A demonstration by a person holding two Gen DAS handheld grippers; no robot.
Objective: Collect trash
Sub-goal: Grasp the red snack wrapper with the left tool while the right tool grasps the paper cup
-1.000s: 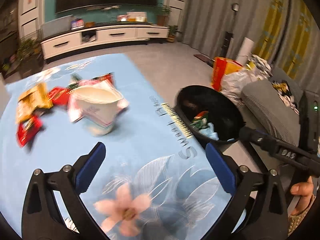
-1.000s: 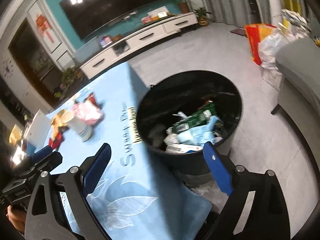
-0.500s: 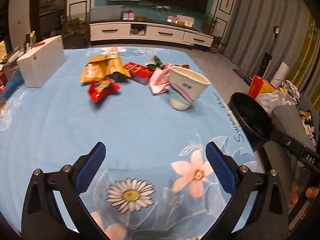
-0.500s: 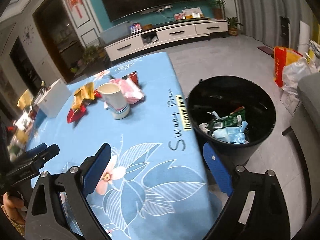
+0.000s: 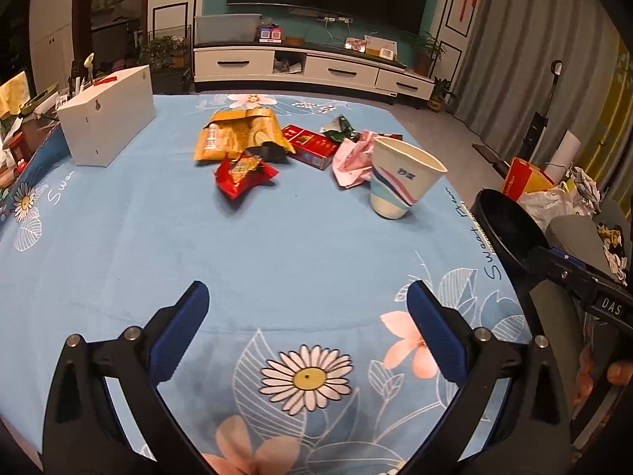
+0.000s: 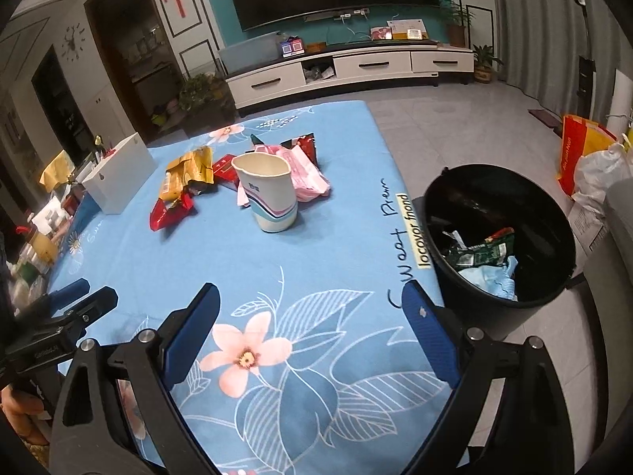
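Note:
Trash lies on the far half of the blue flowered tablecloth [image 5: 277,253]: a white paper cup [image 5: 401,178] [image 6: 269,194], a crumpled pink wrapper [image 5: 352,158] [image 6: 306,176], a red box [image 5: 310,145], a red snack packet [image 5: 243,174] [image 6: 170,211] and a gold bag [image 5: 237,132] [image 6: 186,172]. A black bin [image 6: 502,233] [image 5: 504,225] holding wrappers stands on the floor at the table's right edge. My left gripper [image 5: 306,306] hangs open over the near tablecloth, empty. My right gripper [image 6: 310,310] is open and empty above the table's near right corner, beside the bin.
A white box [image 5: 107,124] [image 6: 118,178] stands at the table's far left. Cluttered items line the left edge [image 6: 35,237]. A grey sofa [image 5: 573,237] and bags [image 6: 585,154] sit right of the bin. A TV cabinet [image 5: 312,69] is beyond.
Both grippers swung left from the bin toward the table. The trash pile now sits ahead of the left gripper; the bin has shifted to the right in both views.

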